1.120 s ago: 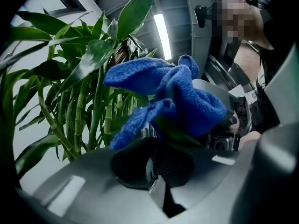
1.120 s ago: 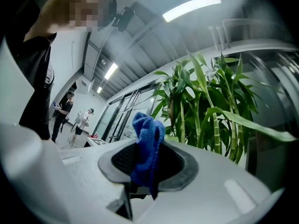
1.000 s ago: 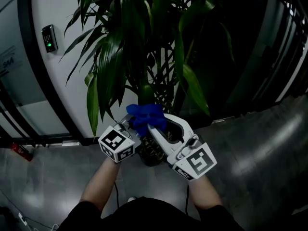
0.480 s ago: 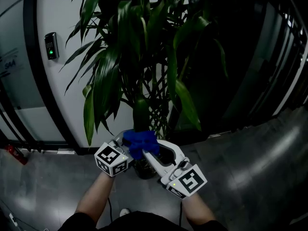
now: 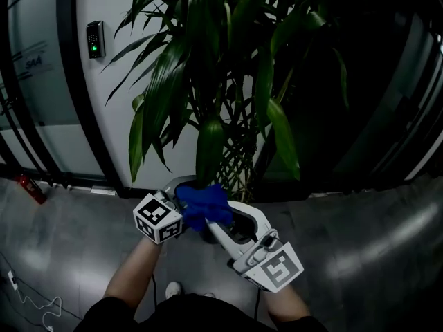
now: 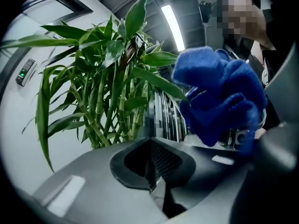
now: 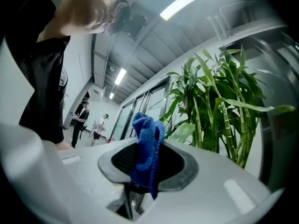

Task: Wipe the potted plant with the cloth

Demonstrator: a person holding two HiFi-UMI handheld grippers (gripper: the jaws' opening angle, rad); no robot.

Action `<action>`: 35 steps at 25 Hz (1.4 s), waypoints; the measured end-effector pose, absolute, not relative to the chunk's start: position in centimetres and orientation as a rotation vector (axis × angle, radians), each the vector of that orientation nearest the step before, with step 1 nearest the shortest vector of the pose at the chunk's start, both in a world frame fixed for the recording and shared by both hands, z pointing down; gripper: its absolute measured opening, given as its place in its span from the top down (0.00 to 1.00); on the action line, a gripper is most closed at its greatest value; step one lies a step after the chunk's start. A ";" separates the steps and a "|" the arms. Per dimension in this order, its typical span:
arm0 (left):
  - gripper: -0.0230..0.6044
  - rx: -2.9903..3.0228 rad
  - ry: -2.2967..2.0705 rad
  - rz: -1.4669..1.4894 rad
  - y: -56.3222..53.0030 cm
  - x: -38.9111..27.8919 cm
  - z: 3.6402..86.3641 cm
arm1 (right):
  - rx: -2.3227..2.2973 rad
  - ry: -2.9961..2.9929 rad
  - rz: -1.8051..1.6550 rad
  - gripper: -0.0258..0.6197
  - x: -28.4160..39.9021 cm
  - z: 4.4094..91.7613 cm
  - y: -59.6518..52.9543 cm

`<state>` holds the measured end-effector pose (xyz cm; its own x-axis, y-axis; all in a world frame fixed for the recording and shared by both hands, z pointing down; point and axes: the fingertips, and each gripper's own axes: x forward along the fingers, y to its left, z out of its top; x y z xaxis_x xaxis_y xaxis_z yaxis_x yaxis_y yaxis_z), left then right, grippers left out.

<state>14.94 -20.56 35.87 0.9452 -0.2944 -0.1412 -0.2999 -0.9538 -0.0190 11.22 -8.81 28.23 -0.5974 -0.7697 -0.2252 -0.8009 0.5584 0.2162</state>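
Note:
The potted plant rises in front of me with long green leaves and bamboo-like stalks. A blue cloth hangs just under the tip of one drooping leaf. My right gripper is shut on the cloth, which bunches up out of its jaws. Just left of it, touching the cloth, my left gripper is shut with nothing between its pads. In the left gripper view the cloth fills the right side. The grippers hide most of the pot.
A white wall with a card reader stands behind the plant, with dark glass panels to the right. A red extinguisher and a loose cable are on the grey floor at left. Two people stand far off.
The head view has swung, so the plant and wall sit further right and lower. Both grippers and the cloth have stayed together under the drooping leaf, now a little lower.

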 end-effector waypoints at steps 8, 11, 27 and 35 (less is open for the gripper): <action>0.95 -3.024 0.645 0.190 -21.1 10.3 36.9 | -1.021 2.728 0.619 0.79 5.3 26.3 -6.4; 0.95 -3.020 0.682 0.226 -22.2 7.4 36.9 | -0.982 2.793 0.639 0.79 1.6 27.8 -7.7; 0.95 -3.069 -0.005 0.042 -28.3 -3.0 39.6 | -1.218 2.601 0.489 0.79 -12.9 25.8 -20.0; 0.95 -3.105 -0.095 0.063 -30.4 -0.9 39.5 | -1.535 2.481 0.563 0.79 -10.2 24.0 -21.2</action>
<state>-0.89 -30.40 39.48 0.9973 0.0620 -0.0394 0.0606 -0.9975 -0.0362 -10.22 -21.19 23.98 -0.4553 -0.8245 -0.3361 -0.8888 0.3985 0.2265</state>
